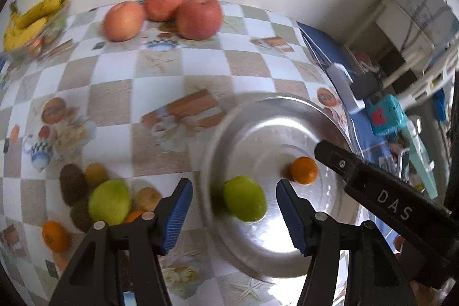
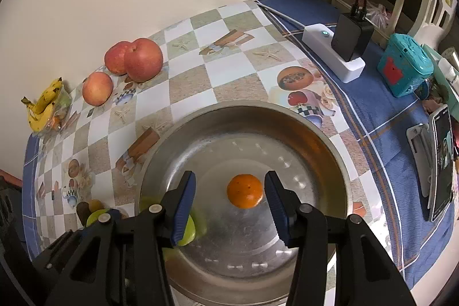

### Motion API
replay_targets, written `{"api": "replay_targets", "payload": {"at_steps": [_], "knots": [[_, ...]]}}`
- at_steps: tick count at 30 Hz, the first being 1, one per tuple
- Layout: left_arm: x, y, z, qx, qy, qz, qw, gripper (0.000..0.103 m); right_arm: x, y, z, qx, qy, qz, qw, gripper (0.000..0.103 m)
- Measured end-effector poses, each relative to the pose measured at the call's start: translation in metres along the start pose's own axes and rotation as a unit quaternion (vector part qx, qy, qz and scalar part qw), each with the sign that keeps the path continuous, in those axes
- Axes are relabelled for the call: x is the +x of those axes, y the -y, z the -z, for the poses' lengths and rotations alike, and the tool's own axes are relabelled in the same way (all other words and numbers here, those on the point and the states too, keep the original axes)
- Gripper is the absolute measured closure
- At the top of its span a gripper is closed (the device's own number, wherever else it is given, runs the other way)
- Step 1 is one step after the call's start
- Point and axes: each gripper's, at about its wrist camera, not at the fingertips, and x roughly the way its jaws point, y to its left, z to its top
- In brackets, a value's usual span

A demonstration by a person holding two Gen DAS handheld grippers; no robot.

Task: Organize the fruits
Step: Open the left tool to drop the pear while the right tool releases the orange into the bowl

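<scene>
Left gripper (image 1: 233, 215) released above the steel bowl (image 1: 287, 111), jaws apart, pads clear of the green pear (image 1: 245, 198) lying between them on the bowl's floor. Right gripper (image 2: 229, 204) likewise released — straddling an orange (image 2: 244, 190) at the bowl's middle without touching it. Three apples (image 2: 134, 62) near the wall, bananas (image 2: 43, 108) at the far left corner — more fruit (image 1: 94, 197) heaped on the checked tablecloth (image 1: 160, 70) left of the bowl.
</scene>
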Motion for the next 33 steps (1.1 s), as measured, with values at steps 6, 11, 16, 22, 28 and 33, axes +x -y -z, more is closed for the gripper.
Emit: {"api": "replay_targets", "payload": {"at_steps": [6, 11, 16, 22, 28, 33], "knots": [[-0.017, -0.040, -0.002, -0.050, 0.020, -0.048, 0.9974, 0.038, 0.003, -0.008, 0.003, -0.012, -0.005, 0.000, 1.000, 0.052], [-0.030, -0.074, -0.002, -0.098, 0.033, -0.067, 0.9924, 0.038, 0.007, -0.025, 0.007, -0.039, -0.013, -0.002, 0.999, 0.052], [-0.041, -0.097, 0.002, -0.111, 0.042, -0.107, 0.9871, 0.038, 0.008, -0.049, 0.014, -0.073, -0.016, -0.015, 0.997, 0.052], [-0.044, -0.116, 0.009, -0.133, 0.035, -0.124, 0.9827, 0.031, 0.012, -0.064, 0.019, -0.088, -0.023, -0.024, 0.996, 0.052], [-0.045, -0.127, 0.019, -0.143, 0.029, -0.154, 0.9772, 0.021, 0.019, -0.065, 0.023, -0.092, -0.035, -0.020, 0.995, 0.033], [-0.049, -0.137, 0.027, -0.163, 0.032, -0.163, 0.9724, 0.000, 0.024, -0.067, 0.027, -0.094, -0.042, -0.013, 0.995, 0.027]]}}
